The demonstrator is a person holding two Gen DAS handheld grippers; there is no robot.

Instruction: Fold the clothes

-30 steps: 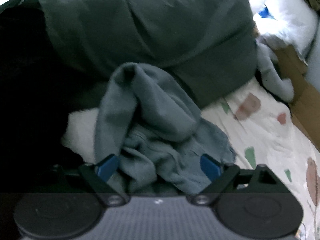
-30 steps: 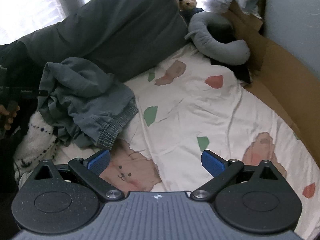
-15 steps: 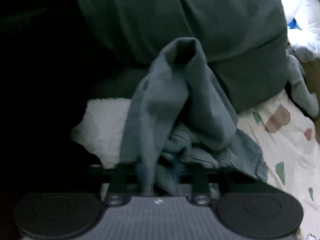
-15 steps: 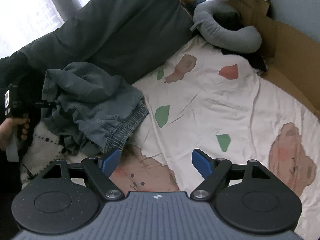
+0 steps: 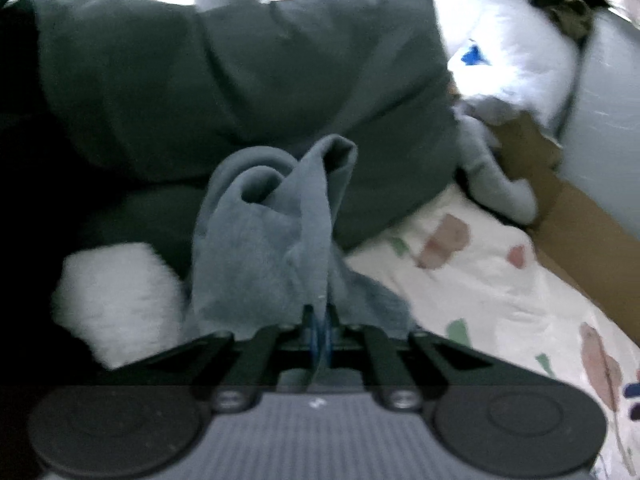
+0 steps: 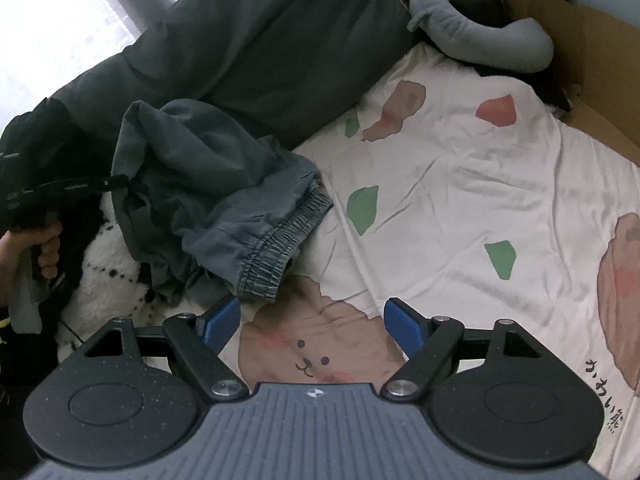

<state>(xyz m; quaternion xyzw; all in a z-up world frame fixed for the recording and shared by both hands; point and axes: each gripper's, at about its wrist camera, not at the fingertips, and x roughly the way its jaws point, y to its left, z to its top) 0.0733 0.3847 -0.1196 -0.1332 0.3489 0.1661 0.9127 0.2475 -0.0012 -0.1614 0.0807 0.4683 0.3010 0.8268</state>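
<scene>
Blue-grey trousers (image 5: 264, 248) lie heaped at the bedsheet's (image 6: 460, 184) edge against the dark duvet (image 5: 240, 80). My left gripper (image 5: 319, 330), gaping a second ago, has clamped onto a fold, so lifting can begin. My right gripper (image 6: 312, 326) stays spread, empty, lower over the sheet near the elastic cuff (image 6: 276, 252).

Left gripper (image 5: 320, 326) jaws clamped together — right gripper (image 6: 313, 322) jaws spread.

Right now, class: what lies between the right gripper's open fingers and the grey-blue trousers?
In the right wrist view, only bare printed bedsheet separates the right gripper from the trousers; nothing else.
</scene>
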